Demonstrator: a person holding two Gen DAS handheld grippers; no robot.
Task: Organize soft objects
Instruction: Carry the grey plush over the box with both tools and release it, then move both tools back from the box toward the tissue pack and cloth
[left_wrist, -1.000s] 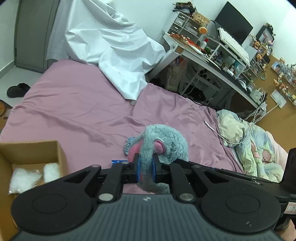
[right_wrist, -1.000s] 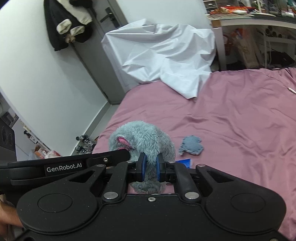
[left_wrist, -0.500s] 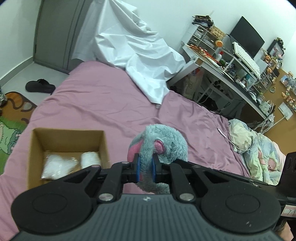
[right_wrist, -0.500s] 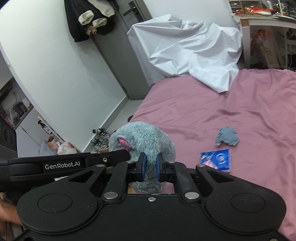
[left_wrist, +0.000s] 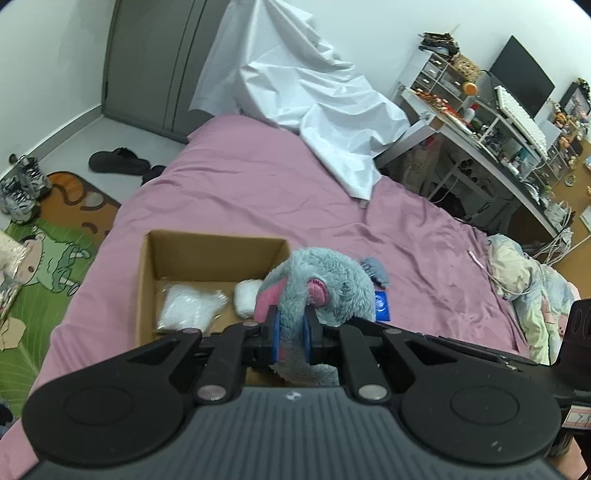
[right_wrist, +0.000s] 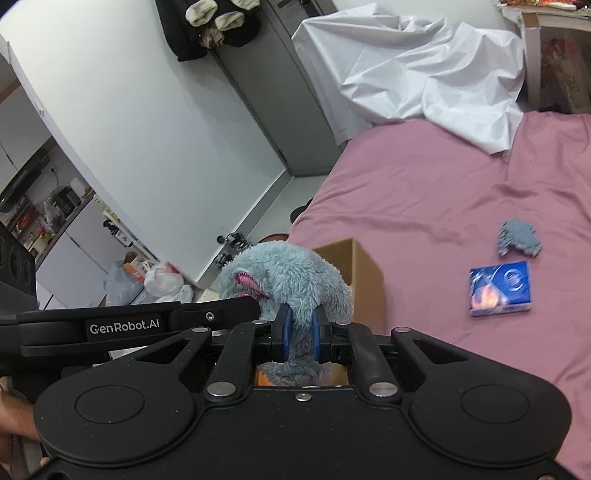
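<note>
Bedroom scene: a bed with a wrinkled pink sheet (left_wrist: 258, 192), a white sheet (left_wrist: 314, 110) draped at the far end, and a cluttered desk (left_wrist: 480, 136) far right. The fuzzy grey-blue plush (left_wrist: 325, 284) with pink ears is held up at the near right corner of the open cardboard box (left_wrist: 147, 280). The left gripper (left_wrist: 291, 334) and right gripper (right_wrist: 300, 336) both pinch its fur. White stuffing bags (left_wrist: 192, 306) sit in the box. A blue packet (right_wrist: 500, 288) and small grey scrap (right_wrist: 519, 238) lie to the right.
</note>
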